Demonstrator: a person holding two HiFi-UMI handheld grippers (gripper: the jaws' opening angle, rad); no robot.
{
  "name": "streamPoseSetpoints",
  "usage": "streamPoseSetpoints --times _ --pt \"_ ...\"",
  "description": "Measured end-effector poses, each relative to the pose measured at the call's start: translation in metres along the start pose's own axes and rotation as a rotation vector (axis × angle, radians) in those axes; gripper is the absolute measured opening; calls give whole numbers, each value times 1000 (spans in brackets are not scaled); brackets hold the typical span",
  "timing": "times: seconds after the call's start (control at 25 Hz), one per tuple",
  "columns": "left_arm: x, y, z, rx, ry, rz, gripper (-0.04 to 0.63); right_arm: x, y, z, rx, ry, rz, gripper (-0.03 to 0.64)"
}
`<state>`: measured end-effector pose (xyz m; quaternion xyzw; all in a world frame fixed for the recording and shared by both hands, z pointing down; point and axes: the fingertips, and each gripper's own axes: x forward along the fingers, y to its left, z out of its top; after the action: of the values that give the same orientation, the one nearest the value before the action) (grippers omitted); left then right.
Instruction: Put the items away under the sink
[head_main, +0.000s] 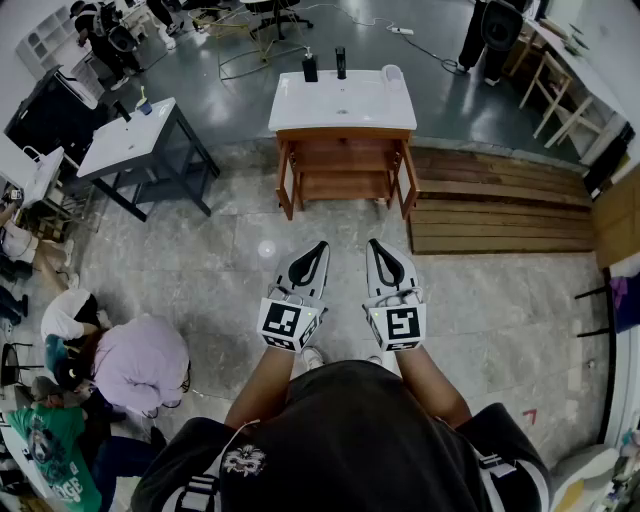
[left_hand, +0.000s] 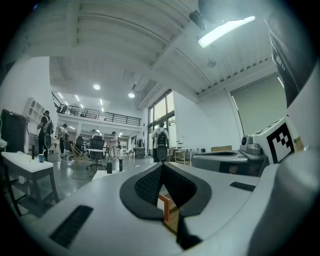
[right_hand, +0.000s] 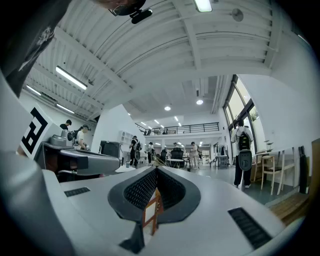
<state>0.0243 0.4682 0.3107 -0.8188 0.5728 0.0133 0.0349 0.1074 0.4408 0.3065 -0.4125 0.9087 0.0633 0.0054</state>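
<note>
1. wooden vanity with a white sink on top stands well ahead of the left gripper and the right gripper. its open space under the sink is shadowed and hard to make out.
2. each gripper's own body blocks most of the floor in its view. only a thin orange-brown and white sliver shows behind the pads, too narrow to identify.
3. two items stand apart on the sink's back rim, a left dark bottle and a right dark bottle. one small white object sits at the right corner, too small to name.
4. two grippers are held level, side by side. each has its jaws pressed together with nothing between them.
5. only the head view shows a second sink on a dark frame and crouched people at the left. only the gripper views show the ceiling lights, a balcony railing and a standing person with a backpack.
</note>
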Motion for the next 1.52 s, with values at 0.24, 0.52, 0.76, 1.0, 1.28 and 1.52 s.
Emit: streamPoseSetpoints --times 0.24,0.52,0.76,1.0,1.28,1.52 --pt "-2 9 -6 -7 12 -13 6 9 10 -6 -6 17 4 25" --pt "-6 28 -14 -29 29 -3 8 22 20 -9 -5 36 8 25" --pt "-7 47 -21 -39 34 -11 8 38 28 -14 5 43 -11 25" --pt "-12 75 -22 -36 18 -31 7 56 39 -17 -7 47 -56 25" --pt "-12 98 -25 -30 4 -54 6 64 42 -16 -29 32 -113 25" --pt "7 104 -41 -44 34 -64 8 77 15 -27 -13 35 -151 25"
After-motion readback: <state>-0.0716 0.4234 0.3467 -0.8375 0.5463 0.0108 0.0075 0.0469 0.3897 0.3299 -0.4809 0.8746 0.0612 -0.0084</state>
